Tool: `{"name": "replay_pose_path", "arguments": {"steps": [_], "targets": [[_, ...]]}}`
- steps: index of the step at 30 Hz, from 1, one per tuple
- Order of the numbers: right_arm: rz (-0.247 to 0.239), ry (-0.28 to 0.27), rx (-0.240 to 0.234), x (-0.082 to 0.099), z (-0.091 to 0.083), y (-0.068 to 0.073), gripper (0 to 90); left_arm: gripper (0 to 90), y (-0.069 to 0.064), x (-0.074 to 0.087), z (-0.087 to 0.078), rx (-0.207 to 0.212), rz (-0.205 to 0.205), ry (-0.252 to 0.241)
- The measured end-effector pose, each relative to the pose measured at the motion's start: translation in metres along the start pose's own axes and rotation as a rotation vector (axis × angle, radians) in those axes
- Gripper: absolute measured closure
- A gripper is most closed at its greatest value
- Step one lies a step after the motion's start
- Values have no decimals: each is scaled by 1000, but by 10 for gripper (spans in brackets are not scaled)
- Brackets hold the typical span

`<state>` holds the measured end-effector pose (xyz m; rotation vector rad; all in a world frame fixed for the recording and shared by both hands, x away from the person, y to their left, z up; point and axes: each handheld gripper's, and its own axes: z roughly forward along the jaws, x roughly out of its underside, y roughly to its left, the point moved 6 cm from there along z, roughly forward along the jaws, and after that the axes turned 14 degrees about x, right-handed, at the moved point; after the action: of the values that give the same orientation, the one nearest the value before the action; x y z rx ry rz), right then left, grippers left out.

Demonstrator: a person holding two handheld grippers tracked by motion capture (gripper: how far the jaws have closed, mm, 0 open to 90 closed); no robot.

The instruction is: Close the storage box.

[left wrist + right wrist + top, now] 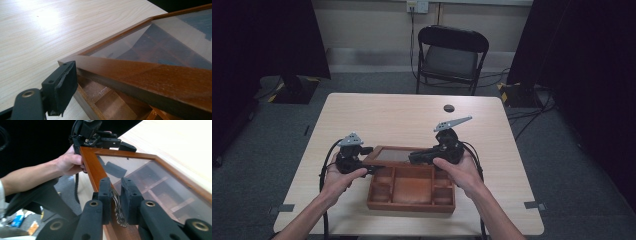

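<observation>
Right tool [115,200] pinching metal latch [118,210] on glass lid [147,176], box [411,192] below

A reddish-brown wooden box [411,191] on a pale wood-grain table [402,115]; both tools' pads [130,195] are black.

Pale wood-grain table [412,115] in the middle, rounded corners, small dark round spot [449,108] near the far edge. Bright glare patch on the tabletop in the left gripper view, so light from overhead prob. Grey carpet floor [277,145] all around, w/ a few bits of tape [283,208] stuck down by the near corners. Black folding chair [452,59] behind the table, facing it, up against a cream wall [367,22]. Wall socket [417,6] up top w/ a cable [413,40] hanging down. Black curtains [267,37] on both sides, stand bases w/ yellow-black hazard tape [512,90] at the foot. More cables [532,112] trailing on the floor, right side.
</observation>
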<state>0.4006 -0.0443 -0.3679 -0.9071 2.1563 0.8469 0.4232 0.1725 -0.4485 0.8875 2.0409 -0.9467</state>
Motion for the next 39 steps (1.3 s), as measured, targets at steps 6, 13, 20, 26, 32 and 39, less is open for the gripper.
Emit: {"name": "replay_pose_path", "arguments": {"steps": [6,13,20,26,32,39], "targets": [[-3,4,0,0,0,0,815,175,1,1,0,18,-6,-1],[-12,3,13,0,-3,-1,815,186,9,2,-10,13,-60,-38],[-16,14,22,3,-5,-4,815,188,18,6,-13,-24,-54,-15],[-29,21,37,9,-6,-5,813,192,29,13,-14,-55,-61,26],[-36,39,43,17,-7,-5,811,197,37,17,-15,-79,-72,41],[-60,89,55,32,-2,0,809,198,46,17,-21,-101,-95,23]]}}
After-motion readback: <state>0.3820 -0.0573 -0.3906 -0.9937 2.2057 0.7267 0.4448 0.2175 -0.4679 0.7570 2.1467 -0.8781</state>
